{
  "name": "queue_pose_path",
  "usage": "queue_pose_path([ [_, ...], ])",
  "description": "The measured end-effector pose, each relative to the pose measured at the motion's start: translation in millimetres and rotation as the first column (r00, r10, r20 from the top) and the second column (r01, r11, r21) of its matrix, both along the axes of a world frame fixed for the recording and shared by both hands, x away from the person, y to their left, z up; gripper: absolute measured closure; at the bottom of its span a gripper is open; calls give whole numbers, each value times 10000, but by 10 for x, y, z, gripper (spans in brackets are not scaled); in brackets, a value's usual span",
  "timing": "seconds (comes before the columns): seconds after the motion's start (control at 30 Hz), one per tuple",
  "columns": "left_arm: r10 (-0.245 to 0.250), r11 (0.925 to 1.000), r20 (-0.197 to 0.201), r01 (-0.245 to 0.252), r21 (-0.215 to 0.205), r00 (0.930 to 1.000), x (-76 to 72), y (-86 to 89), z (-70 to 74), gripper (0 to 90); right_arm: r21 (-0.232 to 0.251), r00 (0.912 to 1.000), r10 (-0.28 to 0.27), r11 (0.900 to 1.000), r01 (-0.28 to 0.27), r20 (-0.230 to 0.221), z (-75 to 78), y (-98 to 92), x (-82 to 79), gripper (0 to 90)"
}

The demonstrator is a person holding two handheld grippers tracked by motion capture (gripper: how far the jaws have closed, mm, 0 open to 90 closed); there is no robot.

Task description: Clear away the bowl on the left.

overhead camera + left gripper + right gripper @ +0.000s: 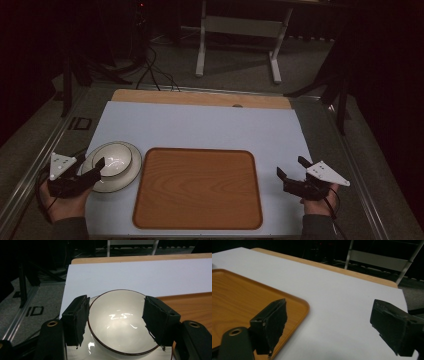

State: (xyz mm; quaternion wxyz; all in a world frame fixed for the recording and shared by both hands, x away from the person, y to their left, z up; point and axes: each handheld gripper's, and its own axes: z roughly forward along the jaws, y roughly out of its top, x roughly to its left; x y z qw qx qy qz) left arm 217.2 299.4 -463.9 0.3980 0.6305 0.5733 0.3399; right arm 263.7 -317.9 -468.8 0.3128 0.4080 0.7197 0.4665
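Note:
A white bowl (116,157) with a thin dark rim stands on a white plate (129,176) at the front left of the white mat (200,125). A wooden tray (197,187) lies bare beside it to the right. My left gripper (99,167) is at the bowl's near left edge with its jaws open. In the left gripper view the bowl (117,335) sits just beyond the left gripper (116,315), and neither pad presses on it. My right gripper (291,166) hovers open over the mat right of the tray, nothing between its fingers (274,322).
The mat covers a wooden table whose far edge (200,97) shows as a strip. A white table frame (240,30) and cables (150,70) lie on the floor beyond. The tray's corner (297,305) is close to my right gripper (329,315).

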Motion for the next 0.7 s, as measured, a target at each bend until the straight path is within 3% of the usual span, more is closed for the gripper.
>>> queue_pose_path([
  [0.17,-15,9999,105,17,-154,9999,-18,-2,13,383,83,9998,-173,9998,172,141,4,-10,2,136],
  [0.47,24,9996,-31,-25,-285,10000,-1,34,2,409,46,9984,-278,9996,276,495,19,-7,-20,136],
  [0.57,70,9987,-77,-73,-505,9999,24,37,-4,410,55,9976,-301,9995,298,630,25,-8,-26,136],
  [0.7,72,9986,89,-67,-520,9999,19,23,28,414,76,9976,-294,9996,290,623,24,3,-28,134],
])
